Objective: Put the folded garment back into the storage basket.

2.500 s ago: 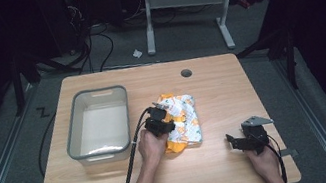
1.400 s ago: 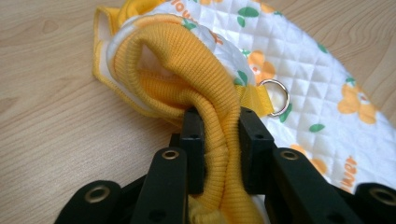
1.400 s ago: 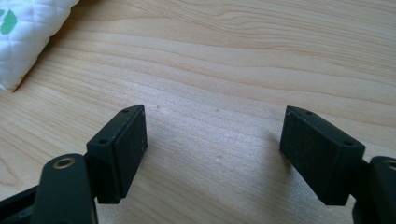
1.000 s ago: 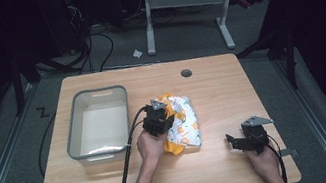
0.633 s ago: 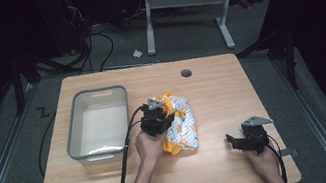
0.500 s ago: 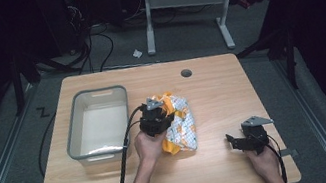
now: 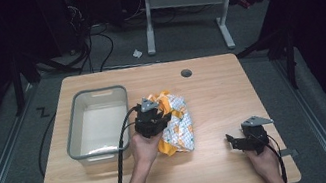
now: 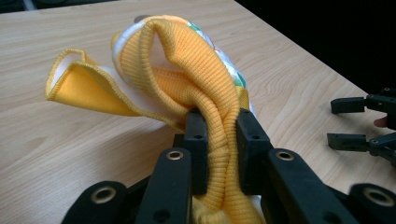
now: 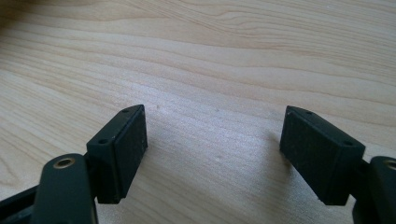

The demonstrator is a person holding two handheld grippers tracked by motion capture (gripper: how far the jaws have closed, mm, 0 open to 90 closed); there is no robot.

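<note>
A small yellow and white patterned garment point(image 7: 175, 124) lies in the middle of the wooden table point(image 7: 211, 88), right of a clear plastic bin point(image 7: 99, 125). My left gripper point(image 7: 151, 119) is over the garment's left edge, shut on its yellow ribbed cuff point(image 8: 205, 88); the cuff is pinched between the two black pads and lifted off the wood. My right gripper point(image 7: 239, 141) rests low at the table's front right, its jaws wide apart over bare wood point(image 9: 212, 140), holding nothing. In the left gripper view the right gripper point(image 8: 355, 122) shows at the right edge.
The bin stands at the table's left half and looks empty. A round cable hole point(image 7: 186, 73) is near the far edge. A cable point(image 7: 120, 165) trails from the left gripper toward the front. Desk legs point(image 7: 224, 19) and cables lie on the floor beyond.
My left gripper has drawn the garment's edge up and to the left, toward the bin, bunching the cloth. The right gripper has stayed in place.
</note>
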